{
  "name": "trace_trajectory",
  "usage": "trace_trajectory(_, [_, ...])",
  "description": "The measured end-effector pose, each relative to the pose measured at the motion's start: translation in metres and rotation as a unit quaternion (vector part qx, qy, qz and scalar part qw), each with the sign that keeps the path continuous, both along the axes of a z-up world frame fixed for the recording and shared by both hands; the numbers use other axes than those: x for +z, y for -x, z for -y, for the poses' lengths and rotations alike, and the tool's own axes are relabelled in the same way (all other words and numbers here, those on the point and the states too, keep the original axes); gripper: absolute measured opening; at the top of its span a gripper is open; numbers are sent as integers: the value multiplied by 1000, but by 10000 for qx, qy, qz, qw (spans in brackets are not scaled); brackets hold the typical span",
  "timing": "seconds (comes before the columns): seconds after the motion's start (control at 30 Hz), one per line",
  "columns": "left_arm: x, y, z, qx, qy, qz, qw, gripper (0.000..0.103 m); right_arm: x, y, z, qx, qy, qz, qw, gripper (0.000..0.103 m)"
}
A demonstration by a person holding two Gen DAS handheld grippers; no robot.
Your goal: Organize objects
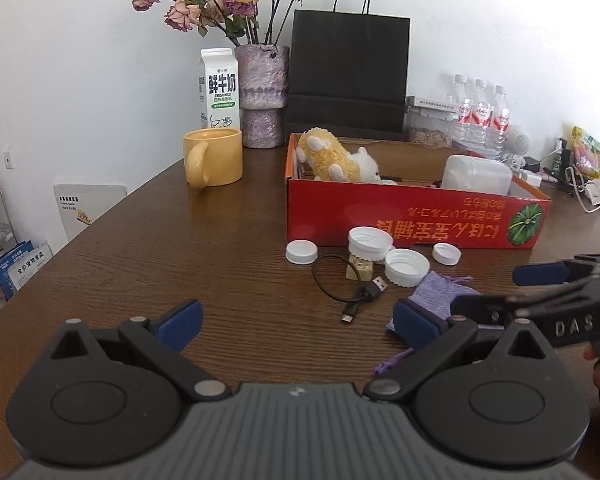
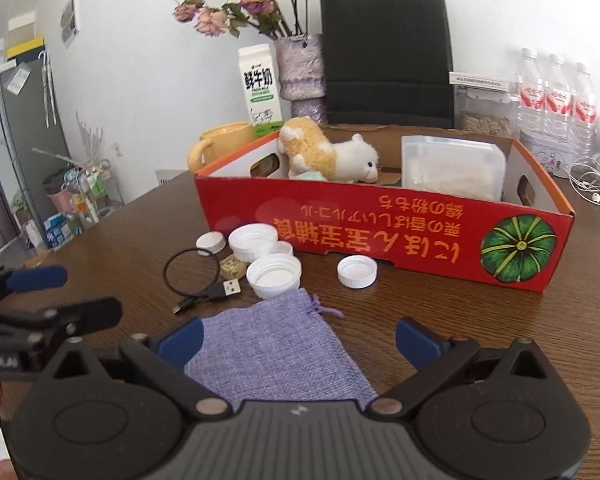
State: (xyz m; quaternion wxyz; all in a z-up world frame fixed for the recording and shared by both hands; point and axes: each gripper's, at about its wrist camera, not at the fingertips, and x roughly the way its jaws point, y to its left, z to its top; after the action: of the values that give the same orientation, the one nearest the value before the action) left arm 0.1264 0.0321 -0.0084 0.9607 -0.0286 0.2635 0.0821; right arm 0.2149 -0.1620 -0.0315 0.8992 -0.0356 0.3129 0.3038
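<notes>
Right tool point(image 2: 300, 344) stands spread wide at the lower middle of its own frame, its blue pads on either side of the purple pouch point(image 2: 276, 356), which lies flat on the bench point(image 2: 480, 320) between them; the pads do not press on it. Left tool point(image 1: 298, 322) is likewise spread, with bare wood between its pads at the bottom of the left wrist view, the pouch's edge just beside its right-hand pad.

Beyond the pouch, toward the middle of the frame, lie a black USB cable point(image 2: 204, 284), a small beige block point(image 2: 233, 267) and several white lids point(image 2: 274, 276), all loose on the bench in front of the red box point(image 2: 380, 236). Inside the box sit a plush toy point(image 2: 328, 156) and a clear plastic container point(image 2: 452, 168).

The pouch looks like soft woven cloth: light, limp, likely to fold and sag when lifted. Pinching it near the gathered drawstring end, at its far side, or bunching the middle, should hold better than a flat edge. The lids look light, stiff and smooth, so a grip across the rim seems safest.
</notes>
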Motion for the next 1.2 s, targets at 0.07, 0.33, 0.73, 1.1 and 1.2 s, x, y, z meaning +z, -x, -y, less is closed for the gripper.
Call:
trace_trajectory(0.07, [0,-14,-5,103,-6,-100,9999,103,-5,-1,-10,99,199,-99,9997,103])
trace_trajectory(0.33, [-5,-60,-9,-58,84,-304,9995,101,-11,0,-26,135,468,-76,9988,102])
trace_trajectory(0.73, [-2,-44,-11,-394,869,24,9954,4,-12,-2,-18,9,374,-31,9993,102])
trace_trajectory(1.1, [31,7,-21,-290,614,662,9955,4,-13,1,-24,138,536,2,9985,103])
trace_trajectory(1.2, [33,14,-21,-325,611,701,9951,4,-13,-2,-28,129,585,-24,9982,103])
